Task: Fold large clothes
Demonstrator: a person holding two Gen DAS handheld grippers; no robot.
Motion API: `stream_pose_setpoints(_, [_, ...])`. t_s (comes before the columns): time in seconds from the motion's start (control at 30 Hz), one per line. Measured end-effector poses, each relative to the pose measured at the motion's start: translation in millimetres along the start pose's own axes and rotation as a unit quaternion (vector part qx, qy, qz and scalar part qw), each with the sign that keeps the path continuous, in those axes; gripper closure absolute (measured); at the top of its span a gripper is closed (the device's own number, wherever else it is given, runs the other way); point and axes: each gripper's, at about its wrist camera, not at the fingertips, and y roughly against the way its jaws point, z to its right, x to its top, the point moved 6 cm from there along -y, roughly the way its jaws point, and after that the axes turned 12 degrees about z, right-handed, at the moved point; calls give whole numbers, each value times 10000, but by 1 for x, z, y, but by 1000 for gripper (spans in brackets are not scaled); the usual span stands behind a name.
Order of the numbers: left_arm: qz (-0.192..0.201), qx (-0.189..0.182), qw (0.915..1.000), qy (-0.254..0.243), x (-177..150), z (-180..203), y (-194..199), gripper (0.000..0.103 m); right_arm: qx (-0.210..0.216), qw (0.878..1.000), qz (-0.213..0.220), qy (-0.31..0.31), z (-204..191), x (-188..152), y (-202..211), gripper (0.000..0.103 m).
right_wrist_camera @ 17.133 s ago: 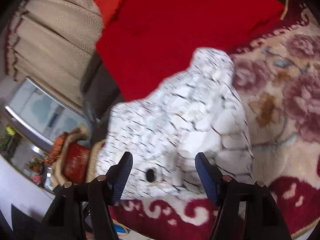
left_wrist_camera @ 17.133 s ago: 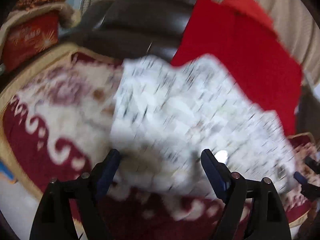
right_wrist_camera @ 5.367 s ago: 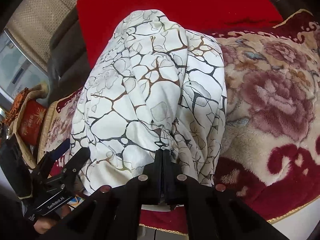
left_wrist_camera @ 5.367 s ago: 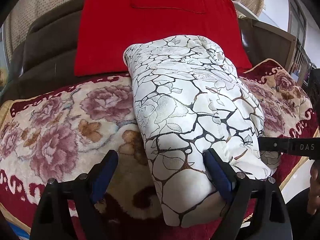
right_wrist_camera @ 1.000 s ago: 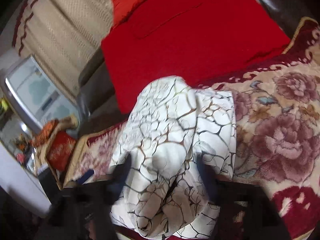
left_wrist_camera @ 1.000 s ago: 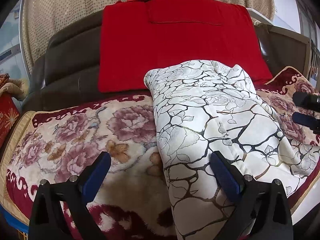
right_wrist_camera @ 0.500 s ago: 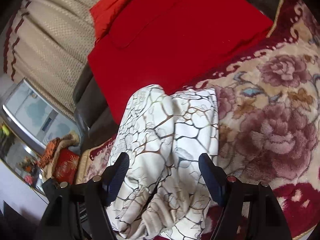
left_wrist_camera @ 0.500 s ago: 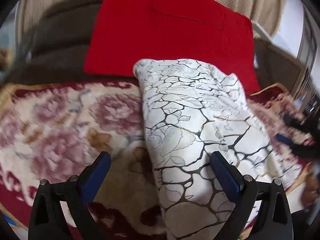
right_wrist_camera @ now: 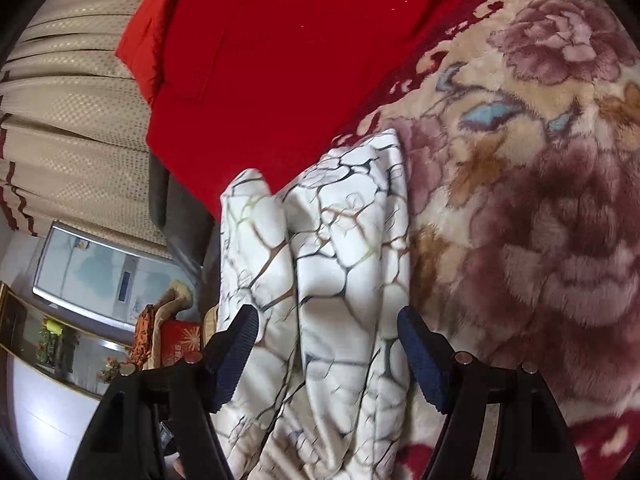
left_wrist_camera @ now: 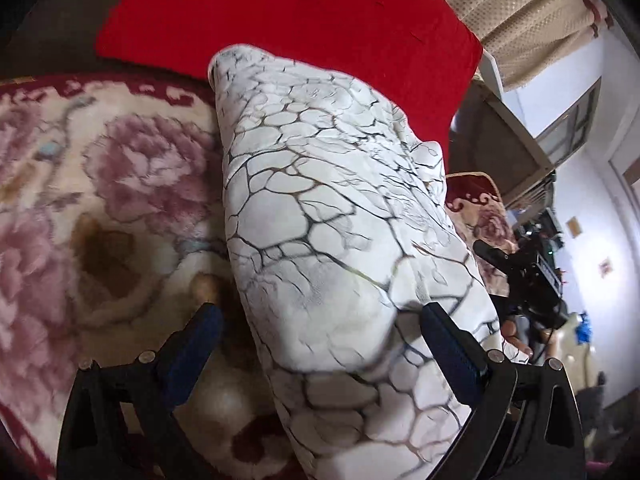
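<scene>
- Nearest to me, the left tool (left_wrist_camera: 316, 340) stands wide, gripping nothing; the near end of the white crackle-print garment (left_wrist_camera: 320, 208) bulges up between its blue pads, and I can't tell whether either pad touches the cloth.
- The right tool (right_wrist_camera: 326, 344) is also spread wide and empty, its pads either side of the same garment (right_wrist_camera: 340, 280), where two loose lobes of cloth meet in a deep crease.
- I'd judge the garment soft, light and smooth enough to slip; a pinch through all layers at a near corner should hold better than a grab at the puffy middle.
- It lies on the floral blanket (left_wrist_camera: 100, 184) as a long folded strip, its long axis running straight away from both tools.
- Its far end touches the red cushion (left_wrist_camera: 304, 12), beyond which hangs a beige curtain (right_wrist_camera: 68, 120).
</scene>
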Motion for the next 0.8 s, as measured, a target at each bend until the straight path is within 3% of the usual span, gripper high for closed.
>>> stream_pose_setpoints(0.17, [-383, -469, 9975, 352, -2, -2, -17, 4, 37, 9998, -209, -25, 6, 4, -14, 24])
stream_pose_setpoints(0.27, [-348, -329, 9987, 195, -1, 6, -21, 4, 117, 9988, -442, -148, 9, -1, -28, 23])
stream_pose_setpoints(0.47, [-384, 185, 9982, -418, -5, 31, -32, 2, 615, 9963, -578, 150, -14, -6, -44, 6])
stream_pose_setpoints(0.7, [-498, -346, 9978, 278, -8, 19, -42, 2, 442, 9977, -451, 264, -16, -9, -67, 2])
stream_pose_setpoints(0.8, [-421, -382, 9976, 385, -10, 20, -44, 8, 254, 9976, -306, 559, -22, -10, -70, 6])
